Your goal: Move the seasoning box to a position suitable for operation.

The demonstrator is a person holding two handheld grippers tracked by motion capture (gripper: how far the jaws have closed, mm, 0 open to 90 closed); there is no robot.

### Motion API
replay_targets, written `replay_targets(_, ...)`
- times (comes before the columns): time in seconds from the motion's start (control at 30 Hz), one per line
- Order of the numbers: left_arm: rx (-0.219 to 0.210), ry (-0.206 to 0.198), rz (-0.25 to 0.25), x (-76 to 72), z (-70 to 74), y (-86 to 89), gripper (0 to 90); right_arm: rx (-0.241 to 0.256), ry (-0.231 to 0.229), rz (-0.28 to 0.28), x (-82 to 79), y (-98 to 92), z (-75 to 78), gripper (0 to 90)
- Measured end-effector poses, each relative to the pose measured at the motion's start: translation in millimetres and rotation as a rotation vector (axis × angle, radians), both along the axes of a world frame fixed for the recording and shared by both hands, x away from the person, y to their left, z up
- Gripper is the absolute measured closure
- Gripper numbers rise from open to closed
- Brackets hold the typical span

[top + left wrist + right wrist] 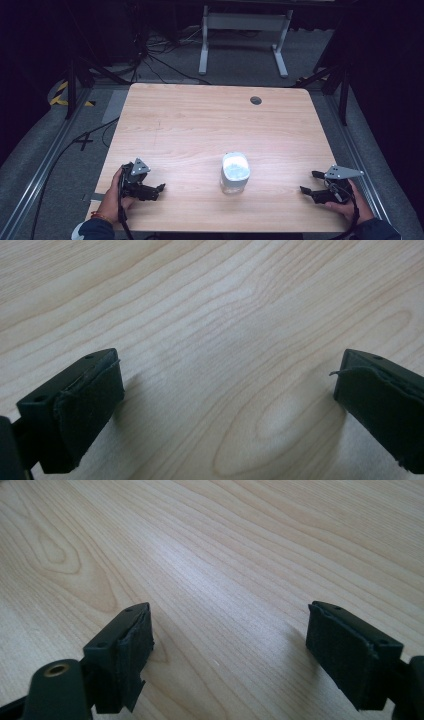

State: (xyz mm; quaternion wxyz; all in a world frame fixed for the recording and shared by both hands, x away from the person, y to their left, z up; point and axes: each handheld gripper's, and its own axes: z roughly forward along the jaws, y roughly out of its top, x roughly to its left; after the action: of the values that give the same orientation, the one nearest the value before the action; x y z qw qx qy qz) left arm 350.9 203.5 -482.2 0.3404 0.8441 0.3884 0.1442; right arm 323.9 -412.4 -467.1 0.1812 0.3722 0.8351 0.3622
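Jar (235,173): clear glass with a pale lid, standing upright on the wooden table (210,125), down toward the six o'clock edge and a touch right of centre.
Jar's neighbours: bare wood all round it, nothing touching it, both grippers well apart from it.
Left gripper (159,189): down at about eight o'clock on the table, near the front edge, jaws pointing toward three o'clock, toward the jar's side of the table.
Left gripper's jaws: wide apart in the left gripper view (225,405), black pads (90,410) hanging low over bare wood grain, nothing between them.
Left hand (112,197): wrapped round the gripper's body from the bottom edge, grey three-cornered plate up on top.
Right gripper (310,184): over at about four o'clock, near the front right corner, jaws pointing toward nine o'clock, facing the jar from the other side.
Right gripper's jaws: spread apart as well in the right gripper view (227,650), pads (132,650) low above the grain, empty gap between.
Right hand (350,202): gripping from below, cable trailing off the front edge.
Table: light wood, rounded corners, a small dark round hole (256,100) up near one o'clock.
Beyond the table: grey floor, loose black cables (150,55) at eleven o'clock, white frame legs (245,35) at twelve.
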Motion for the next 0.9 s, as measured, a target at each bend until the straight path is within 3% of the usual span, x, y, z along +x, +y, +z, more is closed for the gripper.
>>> replay_targets(0.17,-0.004,-0.011,-0.009,-2.3,0.1,-3.9,1.3,-0.007,-0.003,-0.008,0.4,-0.5,1.0,22.2)
replay_targets(0.23,0.021,-0.028,-0.035,-1.4,1.1,-3.7,2.3,-0.018,0.004,-0.014,1.5,-0.9,2.6,22.3)
replay_targets(0.3,0.011,-0.017,-0.030,-2.1,0.8,-4.2,2.1,-0.025,0.000,-0.018,2.0,-1.4,3.0,24.0)
replay_targets(0.4,0.001,-0.011,-0.029,-2.0,0.4,-4.8,2.0,-0.035,-0.018,-0.023,2.9,-2.8,4.6,33.7)
replay_targets(0.5,-0.006,-0.008,-0.037,-1.2,-0.1,-4.8,1.8,-0.089,-0.062,-0.061,5.8,-1.1,7.5,42.3)
replay_targets(0.57,-0.007,-0.005,-0.037,-1.3,-0.1,-4.8,1.7,-0.088,-0.068,-0.059,10.0,0.7,9.3,48.4)
replay_targets(0.73,-0.007,-0.005,-0.037,-1.2,-0.1,-4.9,1.7,-0.004,-0.066,-0.028,18.6,5.3,18.6,59.7)
replay_targets(0.9,-0.005,-0.005,-0.044,-0.6,0.0,-4.6,1.5,0.049,-0.074,0.020,21.5,12.0,31.8,69.3)
